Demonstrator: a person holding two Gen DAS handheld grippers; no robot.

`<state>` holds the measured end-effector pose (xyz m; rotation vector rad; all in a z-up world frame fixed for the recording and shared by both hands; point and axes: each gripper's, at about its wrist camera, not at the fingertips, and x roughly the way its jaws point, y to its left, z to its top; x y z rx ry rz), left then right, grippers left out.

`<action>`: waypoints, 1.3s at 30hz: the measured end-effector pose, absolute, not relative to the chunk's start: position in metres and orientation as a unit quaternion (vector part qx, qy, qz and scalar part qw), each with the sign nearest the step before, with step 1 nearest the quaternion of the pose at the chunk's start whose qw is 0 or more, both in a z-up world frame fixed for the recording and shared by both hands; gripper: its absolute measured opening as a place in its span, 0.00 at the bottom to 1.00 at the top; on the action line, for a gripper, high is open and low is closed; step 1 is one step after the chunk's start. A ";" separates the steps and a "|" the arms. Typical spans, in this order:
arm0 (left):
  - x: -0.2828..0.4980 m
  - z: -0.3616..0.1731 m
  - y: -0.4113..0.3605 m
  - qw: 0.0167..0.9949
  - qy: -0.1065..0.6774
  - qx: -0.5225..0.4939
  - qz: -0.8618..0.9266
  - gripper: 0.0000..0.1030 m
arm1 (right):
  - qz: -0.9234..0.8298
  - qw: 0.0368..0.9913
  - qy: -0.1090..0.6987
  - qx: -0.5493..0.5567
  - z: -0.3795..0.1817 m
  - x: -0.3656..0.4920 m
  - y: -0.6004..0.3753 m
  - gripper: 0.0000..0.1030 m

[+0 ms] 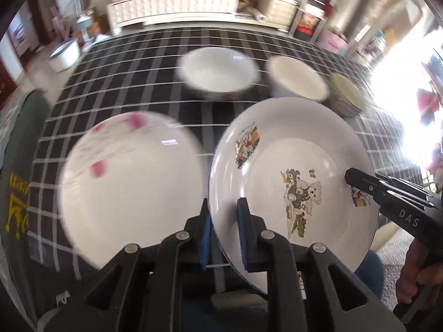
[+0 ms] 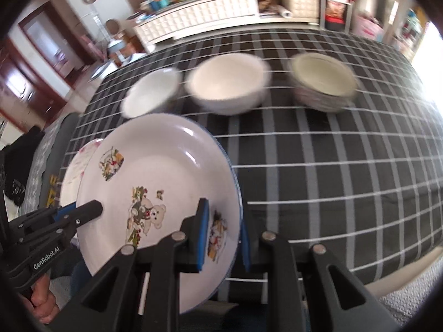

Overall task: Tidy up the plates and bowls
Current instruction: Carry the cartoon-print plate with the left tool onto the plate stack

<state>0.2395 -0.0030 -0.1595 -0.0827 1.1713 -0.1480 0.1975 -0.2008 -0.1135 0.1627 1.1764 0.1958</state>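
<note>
A white plate with a bear print is held above the checked tablecloth, tilted. My left gripper is shut on its left rim. My right gripper is shut on its right rim; it also shows in the left wrist view. My left gripper also shows in the right wrist view. A white plate with pink flowers lies on the cloth to the left. Behind stand a flower-sided bowl, a white bowl and a stack of grey-sided bowls.
The table has a dark checked cloth. A white cabinet with clutter stands behind the table. A white basin sits on the floor at far left. Dark clothing lies at the table's left end.
</note>
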 end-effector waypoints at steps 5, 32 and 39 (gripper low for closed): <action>0.232 -0.164 0.052 0.834 0.548 -0.057 -0.028 0.15 | 0.130 0.817 0.560 0.049 -0.122 0.210 -0.138 0.24; 0.263 -0.201 0.144 0.825 0.559 -0.083 -0.018 0.14 | 0.122 0.797 0.591 -0.009 -0.161 0.247 -0.027 0.24; 0.272 -0.202 0.147 0.823 0.561 -0.084 -0.022 0.14 | 0.120 0.803 0.584 -0.012 -0.159 0.250 -0.025 0.24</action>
